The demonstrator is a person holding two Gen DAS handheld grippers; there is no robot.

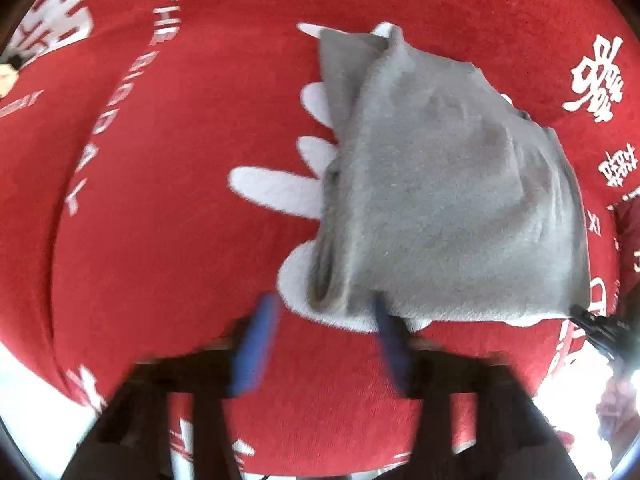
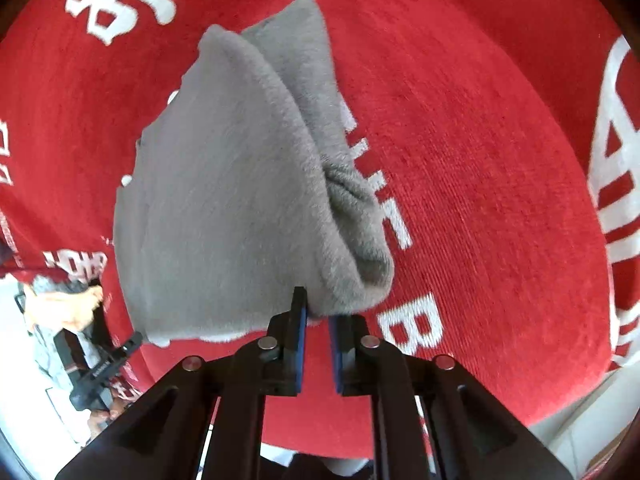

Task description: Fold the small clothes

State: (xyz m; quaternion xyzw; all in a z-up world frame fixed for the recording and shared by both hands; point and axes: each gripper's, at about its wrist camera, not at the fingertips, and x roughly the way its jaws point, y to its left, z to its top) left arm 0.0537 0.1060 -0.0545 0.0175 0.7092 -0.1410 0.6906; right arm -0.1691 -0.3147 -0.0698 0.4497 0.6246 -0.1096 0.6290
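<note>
One grey garment [image 2: 224, 200], seemingly lengthwise ahead, pinched by right gripper [image 2: 318, 320].

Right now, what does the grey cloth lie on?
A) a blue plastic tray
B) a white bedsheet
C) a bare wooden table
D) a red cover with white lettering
D: the grey cloth lies on a red cover printed with white letters and shapes, seen in both wrist views.

Bright daylight, motion blur, fisheye-warped edges
</note>
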